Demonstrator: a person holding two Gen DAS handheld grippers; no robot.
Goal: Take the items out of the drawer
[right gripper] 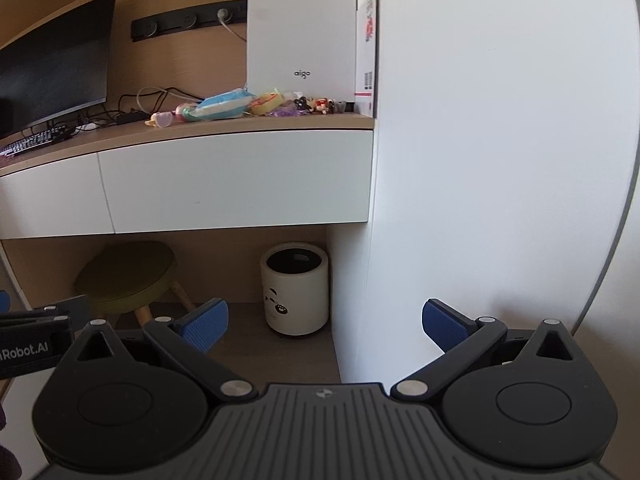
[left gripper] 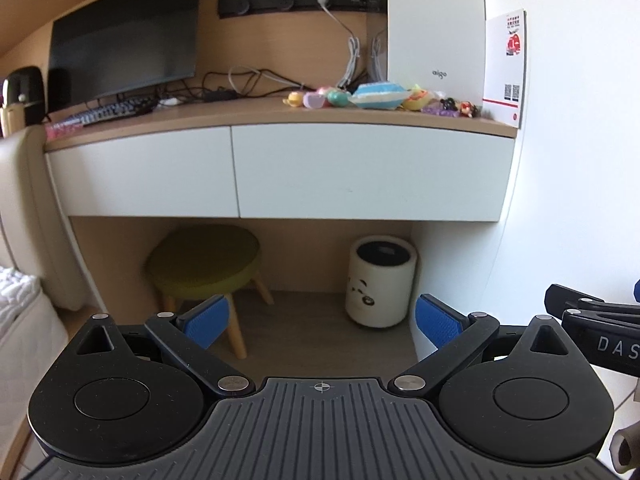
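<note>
Your right gripper is spread wide, empty, low in frame, facing the closed white drawer mid-frame.

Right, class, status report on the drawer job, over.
Left claw open, empty. Right claw open, empty. Right drawer shut, untouched. Nothing blocking its front.

Monitor and keyboard on desk left. White aigo box near small toys. Olive stool, panda bin underneath.
</note>
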